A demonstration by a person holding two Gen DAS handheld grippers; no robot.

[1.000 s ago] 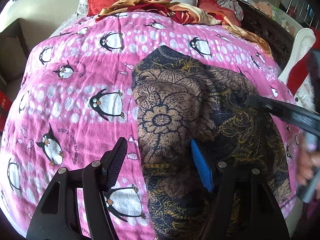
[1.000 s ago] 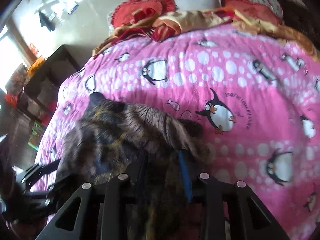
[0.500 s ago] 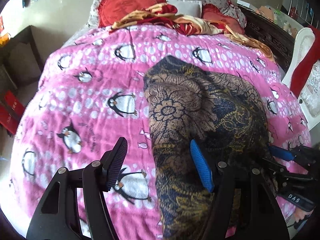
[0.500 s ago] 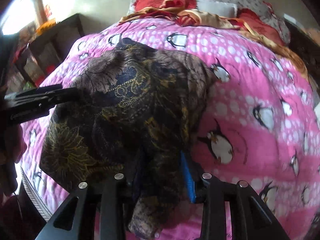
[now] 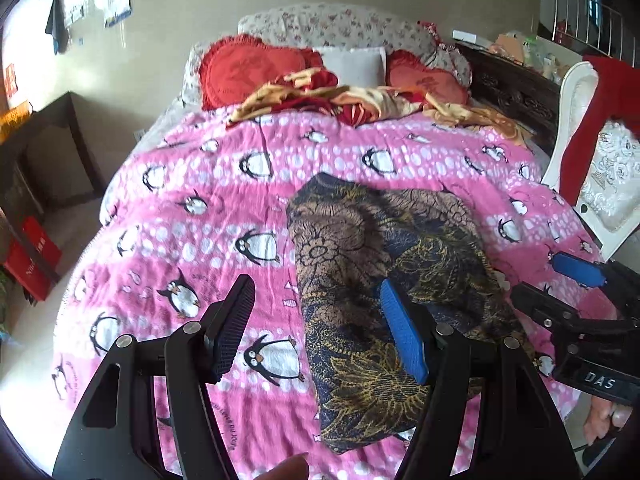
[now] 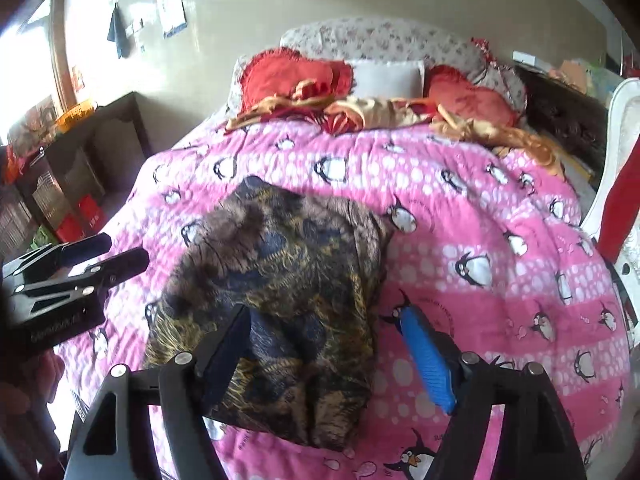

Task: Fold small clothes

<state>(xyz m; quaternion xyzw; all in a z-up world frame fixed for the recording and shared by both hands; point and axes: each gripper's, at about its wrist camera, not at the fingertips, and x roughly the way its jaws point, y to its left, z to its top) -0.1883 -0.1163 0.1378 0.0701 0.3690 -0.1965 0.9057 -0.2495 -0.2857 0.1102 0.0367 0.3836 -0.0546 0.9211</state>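
Observation:
A dark blue, brown and gold floral garment (image 5: 380,280) lies folded in a long bundle on the pink penguin blanket (image 5: 200,216); it also shows in the right wrist view (image 6: 280,292). My left gripper (image 5: 320,328) is open and empty, above the garment's left edge. My right gripper (image 6: 332,344) is open and empty, over the garment's near end. The right gripper also shows at the right of the left wrist view (image 5: 560,292), beside the garment. The left gripper shows at the left of the right wrist view (image 6: 100,256).
Red cushions (image 5: 248,68), a white pillow (image 5: 352,64) and a crumpled red and yellow cloth (image 5: 360,100) lie at the head of the bed. A white chair with a red cloth (image 5: 592,128) stands right. A dark cabinet (image 6: 80,168) stands left.
My right gripper has opened and let go of the garment, which now lies flat on the blanket. Both grippers have pulled back and up from it.

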